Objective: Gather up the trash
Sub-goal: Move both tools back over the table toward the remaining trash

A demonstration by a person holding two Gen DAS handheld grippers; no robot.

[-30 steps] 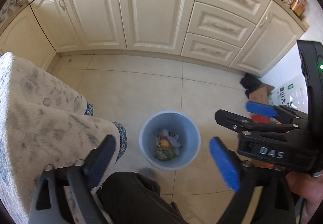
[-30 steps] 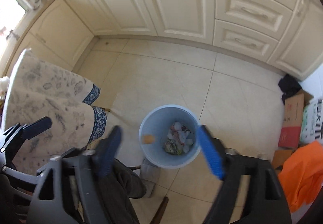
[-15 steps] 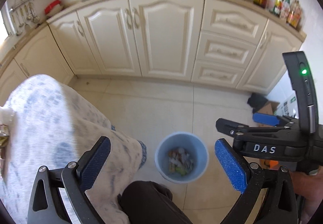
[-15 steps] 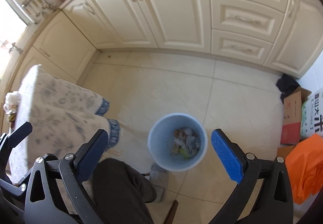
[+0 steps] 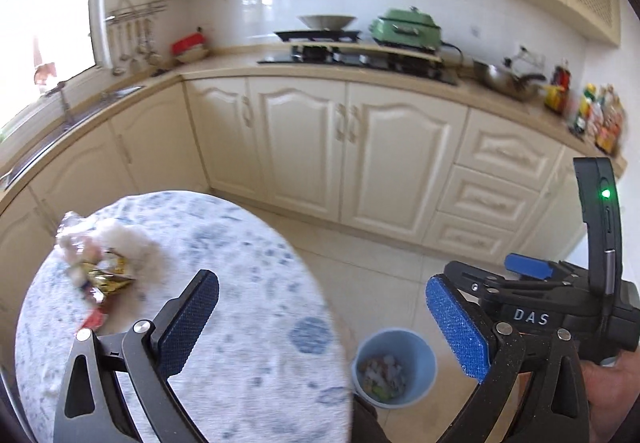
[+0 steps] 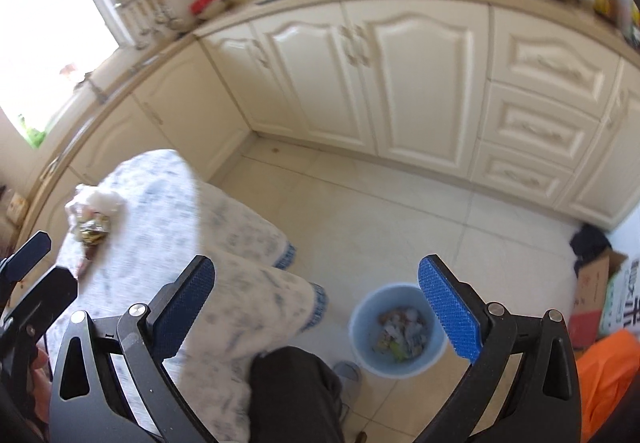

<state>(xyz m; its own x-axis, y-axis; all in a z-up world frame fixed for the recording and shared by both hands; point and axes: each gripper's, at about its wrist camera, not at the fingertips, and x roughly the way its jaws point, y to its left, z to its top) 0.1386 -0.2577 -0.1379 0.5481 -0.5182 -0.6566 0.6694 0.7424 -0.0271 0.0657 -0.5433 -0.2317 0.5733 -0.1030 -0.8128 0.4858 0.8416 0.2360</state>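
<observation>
— So where were your tongs at that moment?

— Well, my left gripper [image 5: 322, 319] hung over the round table draped in a white cloth with blue flower print [image 5: 224, 323], its blue-padded fingers [image 5: 188, 327] spread wide with nothing between them. My right gripper [image 6: 316, 309] was the same: pads far apart, holding nothing, above the table's edge and my dark trouser leg [image 6: 296, 391].

— And the trash?

— A small pile lay on the cloth at about ten o'clock from the left gripper: a crumpled gold foil wrapper [image 5: 110, 277], a wad of white tissue [image 5: 128, 241] just behind it, and a scrap of clear wrapping [image 5: 74, 239] touching both. A red bit [image 5: 94, 319] sat just below the foil; it was too blurred for me to name. From the right wrist camera the same pile [image 6: 92, 215] showed at ten o'clock, near the far rim of the table.

— Where was the bin?

— On the tiled floor [image 6: 400, 211], beside the table, at roughly four o'clock from my left gripper: a light blue round plastic bucket [image 5: 420, 359], upright, with mixed scraps [image 5: 382, 371] in the bottom. In the right wrist view, that bucket [image 6: 362, 327] stood near the right pad, close to my grey slipper [image 6: 348, 373].

— Anything else around?

— Cream kitchen cabinets [image 5: 352, 147] ran behind at twelve o'clock.
</observation>
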